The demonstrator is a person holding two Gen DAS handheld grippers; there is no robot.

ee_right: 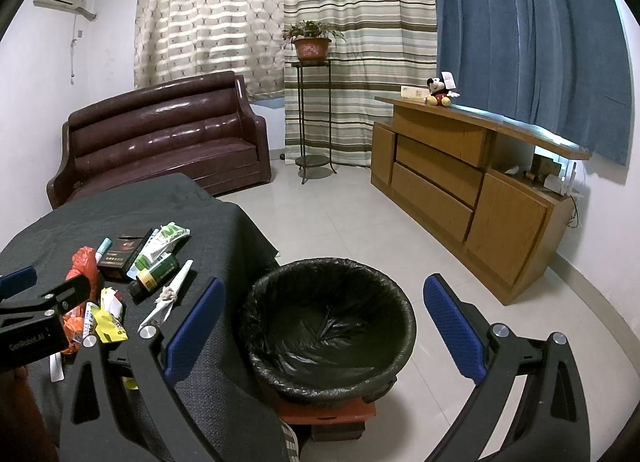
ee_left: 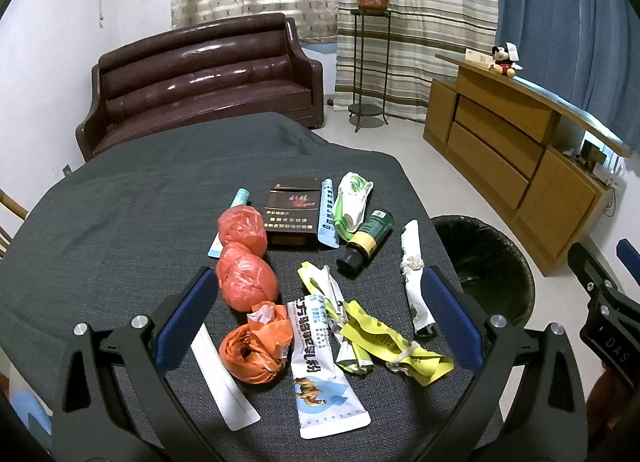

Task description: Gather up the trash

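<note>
Trash lies on a table with a dark grey cloth (ee_left: 120,222): two red plastic bag balls (ee_left: 246,280), an orange crumpled bag (ee_left: 256,350), a white and blue sachet (ee_left: 320,374), yellow wrappers (ee_left: 384,342), a dark bottle (ee_left: 366,240), a dark box (ee_left: 290,218) and a rolled white paper (ee_left: 414,274). My left gripper (ee_left: 320,310) is open and empty, hovering over the wrappers. My right gripper (ee_right: 324,326) is open and empty above the black-lined bin (ee_right: 328,330), which also shows in the left wrist view (ee_left: 488,262) at the table's right edge.
A brown leather sofa (ee_left: 200,82) stands behind the table. A wooden cabinet (ee_right: 472,190) with a Mickey toy (ee_right: 440,92) lines the right wall. A plant stand (ee_right: 312,110) is by the curtains. The floor is light tile (ee_right: 352,222).
</note>
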